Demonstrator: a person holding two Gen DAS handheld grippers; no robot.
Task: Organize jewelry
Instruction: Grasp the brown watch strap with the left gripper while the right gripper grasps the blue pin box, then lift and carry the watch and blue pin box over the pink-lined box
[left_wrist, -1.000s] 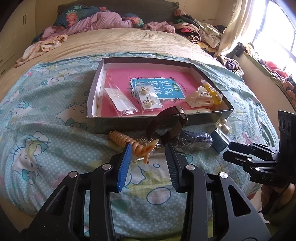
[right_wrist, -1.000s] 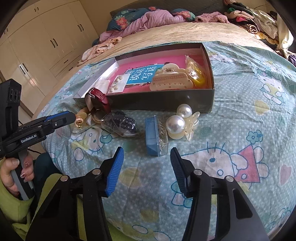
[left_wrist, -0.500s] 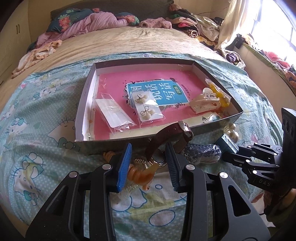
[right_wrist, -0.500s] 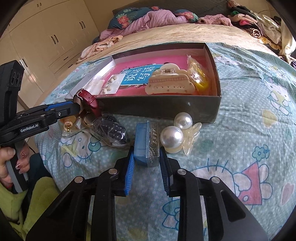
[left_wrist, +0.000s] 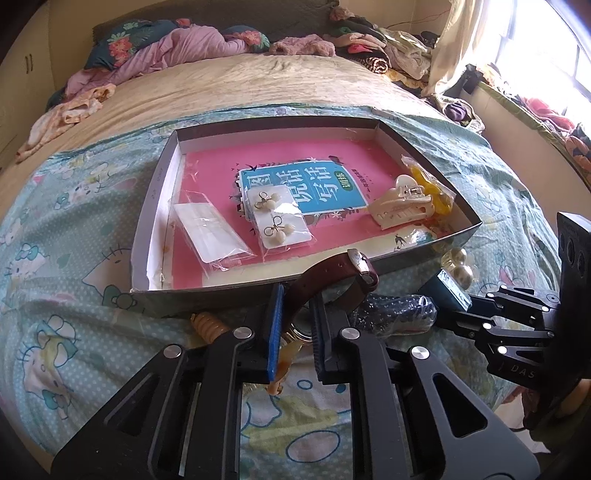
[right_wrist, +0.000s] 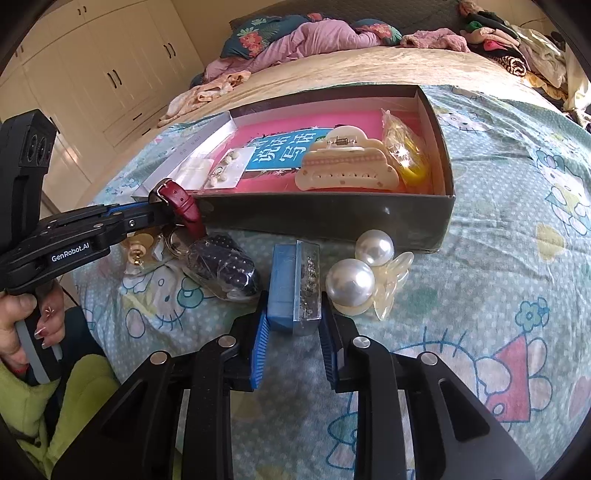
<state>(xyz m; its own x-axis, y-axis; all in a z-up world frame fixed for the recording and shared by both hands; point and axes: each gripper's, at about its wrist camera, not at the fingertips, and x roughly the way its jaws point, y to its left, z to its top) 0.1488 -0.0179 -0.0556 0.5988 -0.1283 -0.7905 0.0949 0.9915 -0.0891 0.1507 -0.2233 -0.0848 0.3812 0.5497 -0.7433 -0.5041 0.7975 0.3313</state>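
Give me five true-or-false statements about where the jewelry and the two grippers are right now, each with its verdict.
1. The left gripper is closed on the watch strap. True.
2. The right gripper is open and holds nothing. False: its pads clamp the blue box.
3. The cream hair claw lies inside the tray. True.
4. The pearl clip lies inside the tray. False: it lies on the bedsheet, in front of the tray.
5. The earring cards lie on the bedsheet. False: they are in the tray.
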